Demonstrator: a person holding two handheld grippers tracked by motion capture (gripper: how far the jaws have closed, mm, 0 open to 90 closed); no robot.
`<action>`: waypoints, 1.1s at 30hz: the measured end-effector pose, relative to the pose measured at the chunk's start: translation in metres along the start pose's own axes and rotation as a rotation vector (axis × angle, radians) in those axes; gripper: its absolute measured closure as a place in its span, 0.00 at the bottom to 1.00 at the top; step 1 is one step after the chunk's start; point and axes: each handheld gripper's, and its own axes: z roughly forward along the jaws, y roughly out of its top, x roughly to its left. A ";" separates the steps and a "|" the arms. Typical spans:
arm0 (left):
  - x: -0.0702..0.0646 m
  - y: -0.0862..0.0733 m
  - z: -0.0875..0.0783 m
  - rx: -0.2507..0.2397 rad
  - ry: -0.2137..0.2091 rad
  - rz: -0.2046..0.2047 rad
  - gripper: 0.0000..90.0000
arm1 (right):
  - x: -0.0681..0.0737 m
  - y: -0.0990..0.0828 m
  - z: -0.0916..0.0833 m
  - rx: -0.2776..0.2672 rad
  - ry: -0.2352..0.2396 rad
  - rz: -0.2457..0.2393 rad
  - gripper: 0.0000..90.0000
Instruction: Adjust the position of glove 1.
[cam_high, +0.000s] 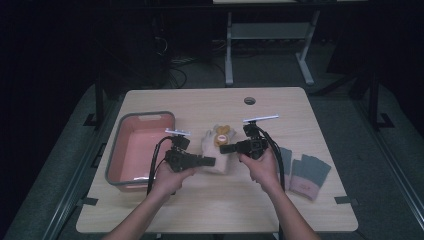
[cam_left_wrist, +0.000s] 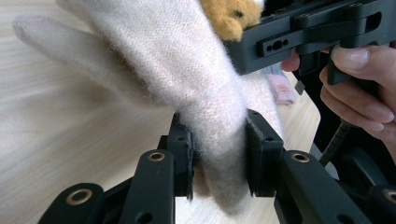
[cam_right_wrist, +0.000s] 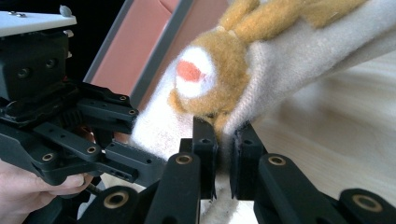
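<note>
Bin (cam_high: 118, 150), grey-rimmed with a pink inside, stands at the left of the wooden table (cam_high: 200, 210); nothing shows in it, though its near corner is hidden behind the left hand. Just beside it, near the table's middle, a cream mitten (cam_high: 216, 150) with an orange animal face is held between the two grippers. The left gripper (cam_high: 210, 161) has its jaws closed on the mitten's cuff edge, the knit bunched between the pads. The right gripper (cam_high: 225, 148) pinches the other edge of the cuff, its jaws nearly together. A pair of grey-and-pink gloves (cam_high: 305, 172) lies well apart at the right.
</note>
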 end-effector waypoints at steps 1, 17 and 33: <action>0.000 0.001 -0.001 -0.001 0.000 0.001 0.75 | 0.001 0.001 0.000 -0.003 0.005 -0.003 0.92; 0.002 0.016 -0.022 -0.019 0.000 -0.001 0.75 | 0.016 0.022 0.001 0.001 0.021 -0.015 0.92; 0.005 0.024 -0.040 -0.037 -0.001 -0.012 0.75 | 0.030 0.038 0.005 0.008 0.029 -0.037 0.92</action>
